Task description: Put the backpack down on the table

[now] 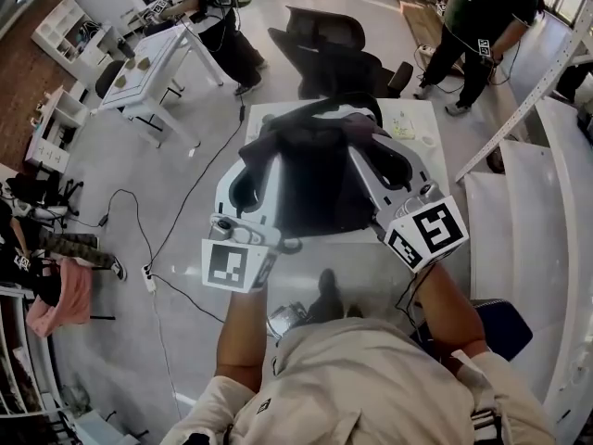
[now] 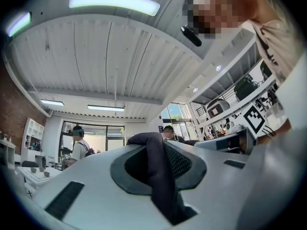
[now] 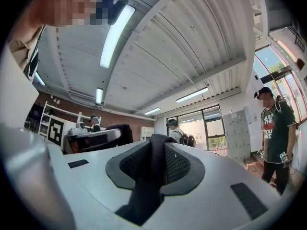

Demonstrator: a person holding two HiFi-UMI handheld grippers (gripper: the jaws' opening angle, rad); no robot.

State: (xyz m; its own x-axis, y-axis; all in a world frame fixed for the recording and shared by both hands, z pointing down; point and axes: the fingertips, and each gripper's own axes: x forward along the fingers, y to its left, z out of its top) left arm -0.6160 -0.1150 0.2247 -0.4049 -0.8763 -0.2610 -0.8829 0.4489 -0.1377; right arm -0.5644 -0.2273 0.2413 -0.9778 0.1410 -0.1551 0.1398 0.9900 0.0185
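Left claw (image 2: 158, 163): clamped on a strap (image 2: 162, 181)
Right claw (image 3: 154, 166): clamped on the other strap (image 3: 144, 195)
Backpack (image 1: 315, 188): below both claws; soft, floppy I reckon, straps are my grip

Looking like a shared open-plan lab or office: other people (image 1: 486, 17) are standing around, a black office chair (image 1: 329, 44) is sitting by a white table (image 1: 422, 123), a corded power strip (image 1: 148, 278) is lying on the grey floor (image 1: 185, 156), shelving (image 1: 65, 26) is lining a brick wall (image 1: 14, 82), strip lights (image 2: 114, 3) are glowing overhead.
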